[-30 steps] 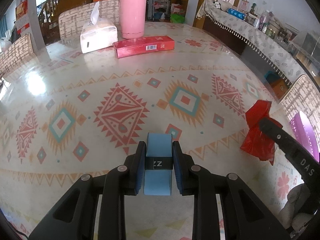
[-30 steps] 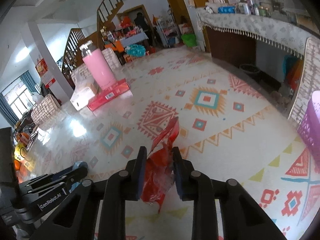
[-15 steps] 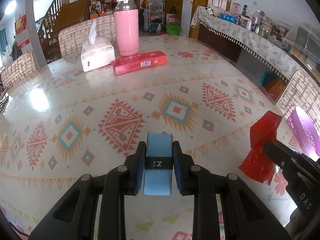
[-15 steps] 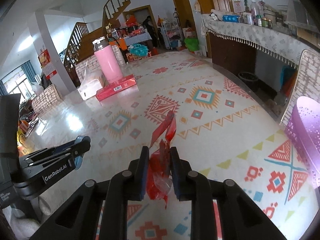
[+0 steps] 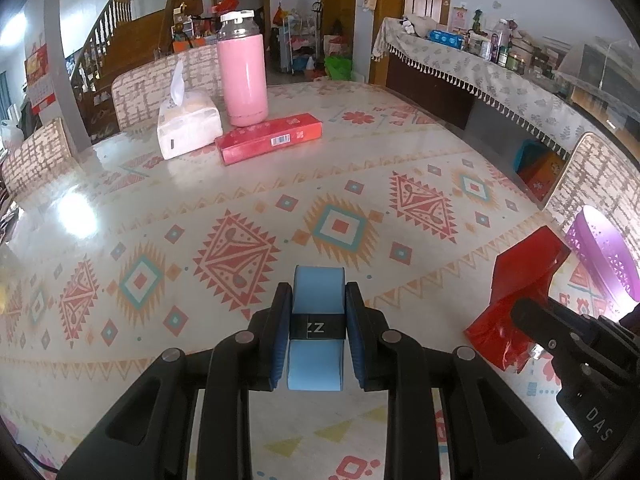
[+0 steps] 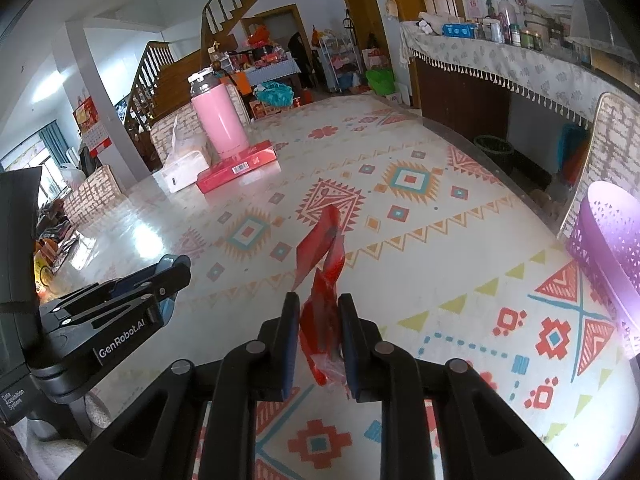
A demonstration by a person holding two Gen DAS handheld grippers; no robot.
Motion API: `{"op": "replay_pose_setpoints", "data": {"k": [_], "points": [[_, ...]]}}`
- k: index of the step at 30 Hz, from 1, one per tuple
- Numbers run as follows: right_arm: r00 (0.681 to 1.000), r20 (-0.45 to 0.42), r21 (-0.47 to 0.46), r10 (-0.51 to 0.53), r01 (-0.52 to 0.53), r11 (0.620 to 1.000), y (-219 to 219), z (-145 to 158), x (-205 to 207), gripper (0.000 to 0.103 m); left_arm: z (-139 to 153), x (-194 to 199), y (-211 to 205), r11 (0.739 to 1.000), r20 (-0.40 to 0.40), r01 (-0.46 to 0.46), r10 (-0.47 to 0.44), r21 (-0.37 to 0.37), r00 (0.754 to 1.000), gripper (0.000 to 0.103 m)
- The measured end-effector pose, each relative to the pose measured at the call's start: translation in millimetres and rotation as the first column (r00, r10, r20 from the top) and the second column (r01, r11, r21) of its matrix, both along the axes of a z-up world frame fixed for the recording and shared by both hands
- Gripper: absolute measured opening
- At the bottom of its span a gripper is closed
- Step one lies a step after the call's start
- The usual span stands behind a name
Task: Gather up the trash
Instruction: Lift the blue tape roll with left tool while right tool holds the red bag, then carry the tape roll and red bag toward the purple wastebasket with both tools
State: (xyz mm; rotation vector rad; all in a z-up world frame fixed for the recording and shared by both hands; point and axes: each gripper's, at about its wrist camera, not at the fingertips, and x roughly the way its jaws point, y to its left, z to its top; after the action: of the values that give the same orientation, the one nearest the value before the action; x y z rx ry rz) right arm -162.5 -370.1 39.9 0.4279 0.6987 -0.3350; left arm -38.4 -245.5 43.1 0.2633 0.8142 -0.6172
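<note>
1. Patterned in red, teal and orange, the glossy surface (image 5: 280, 200) fills both views, with a staircase and a cluttered sideboard behind it.
2. We have the left hand-held gripper (image 5: 316, 320) closed on a pale blue packet (image 5: 318, 308) with a dark band, at lower centre of the left wrist view; the packet stands upright between the pads and hangs clear above the surface.
3. We have the right hand-held gripper (image 6: 319, 336) nearly closed on a crumpled red wrapper (image 6: 324, 280), which rises out of the jaws at centre of the right wrist view.
4. Outward, a purple basket (image 6: 608, 240) sits at the right edge of that view, near the surface's rim; we take it for the trash bin.
5. Farther off, in the upper left of both views, stand a pink flask (image 5: 242, 76), a tissue pack (image 5: 186, 124) and a red box (image 5: 268, 138), close together.
6. We judge both pieces picked and the carry step in hand; the next move calls for swinging each load over the basket's mouth before the jaws part.
7. Cut off by the frame, the basket's depth and contents stay unknown, and the packet's print is too small to read.
</note>
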Motion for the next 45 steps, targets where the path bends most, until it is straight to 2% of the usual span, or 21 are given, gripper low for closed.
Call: {"op": "replay_pose_setpoints", "data": {"k": [9, 20, 38, 45], "points": [[1.000, -0.003, 0.014, 0.011, -0.011, 1.000, 2.0, 3.9, -3.6, 0.016, 0.2, -0.6, 0.3, 1.000, -0.002, 0.002, -0.002, 0.001, 1.000, 0.025], [1.000, -0.001, 0.027, 0.011, -0.011, 1.000, 0.3, 3.5, -6.5, 0.014, -0.4, -0.6, -0.6, 1.000, -0.016, 0.008, -0.008, -0.006, 1.000, 0.025], [0.999, 0.033, 0.173, -0.019, 0.013, 0.985, -16.2, 2.1, -32.5, 0.014, 0.9, -1.5, 1.5, 0.999, -0.032, 0.019, -0.020, -0.027, 0.999, 0.025], [0.999, 0.043, 0.191, -0.026, 0.018, 0.981, -15.2, 3.9, -42.1, 0.014, 1.2, -3.1, 1.0, 0.999, -0.015, 0.022, -0.022, -0.027, 1.000, 0.025]]}}
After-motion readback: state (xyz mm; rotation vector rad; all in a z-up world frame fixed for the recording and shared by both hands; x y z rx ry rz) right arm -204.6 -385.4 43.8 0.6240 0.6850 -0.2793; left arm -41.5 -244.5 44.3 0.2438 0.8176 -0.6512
